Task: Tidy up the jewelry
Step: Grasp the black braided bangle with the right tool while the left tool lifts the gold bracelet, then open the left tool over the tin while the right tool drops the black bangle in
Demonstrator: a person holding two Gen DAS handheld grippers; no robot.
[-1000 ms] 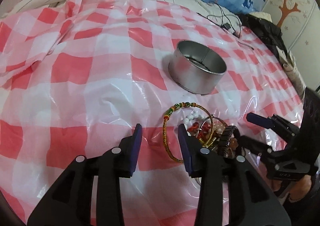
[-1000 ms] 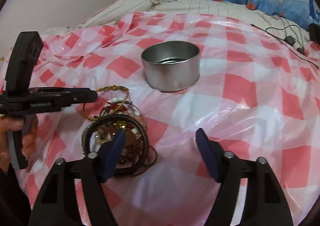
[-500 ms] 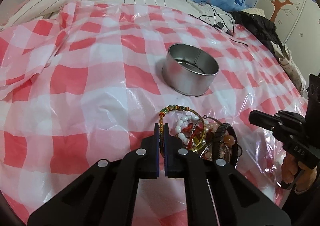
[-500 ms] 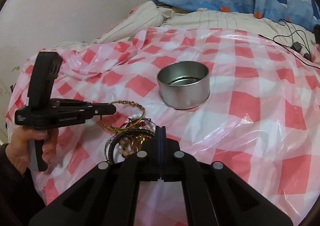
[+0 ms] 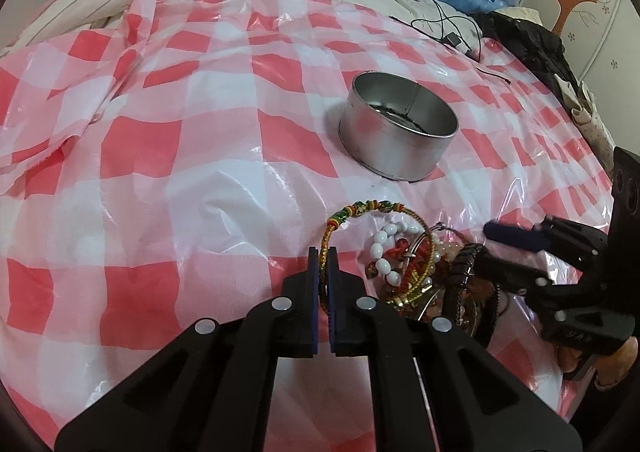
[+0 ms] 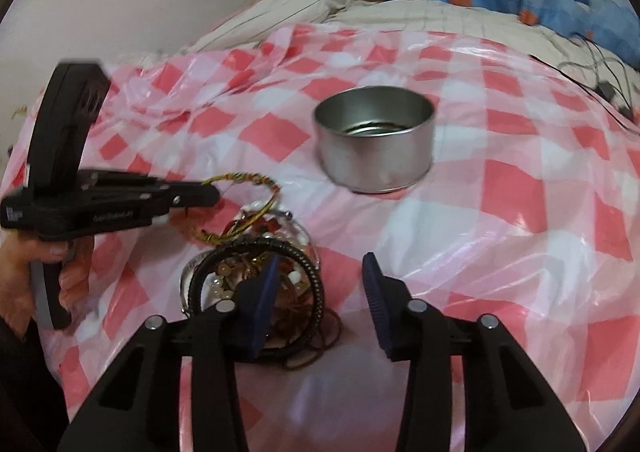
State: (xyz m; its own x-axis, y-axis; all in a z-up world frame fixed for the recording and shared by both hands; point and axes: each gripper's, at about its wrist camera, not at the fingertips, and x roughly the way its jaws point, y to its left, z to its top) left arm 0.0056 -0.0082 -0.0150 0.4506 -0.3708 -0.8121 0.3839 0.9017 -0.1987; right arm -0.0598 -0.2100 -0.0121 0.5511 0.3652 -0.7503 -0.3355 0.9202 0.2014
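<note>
The gold beaded bangle (image 5: 376, 236) is pinched at its rim by the closed left gripper (image 5: 325, 264) but not yet clear of the jewelry pile (image 6: 256, 276) near the round tin (image 6: 374, 140), which holds little so far, while the right gripper (image 6: 318, 292) is opening, empty.

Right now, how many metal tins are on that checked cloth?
1. The round metal tin stands open beyond the heap of bracelets, apart from it. No other tin shows, though the bedding could hide one.
</note>
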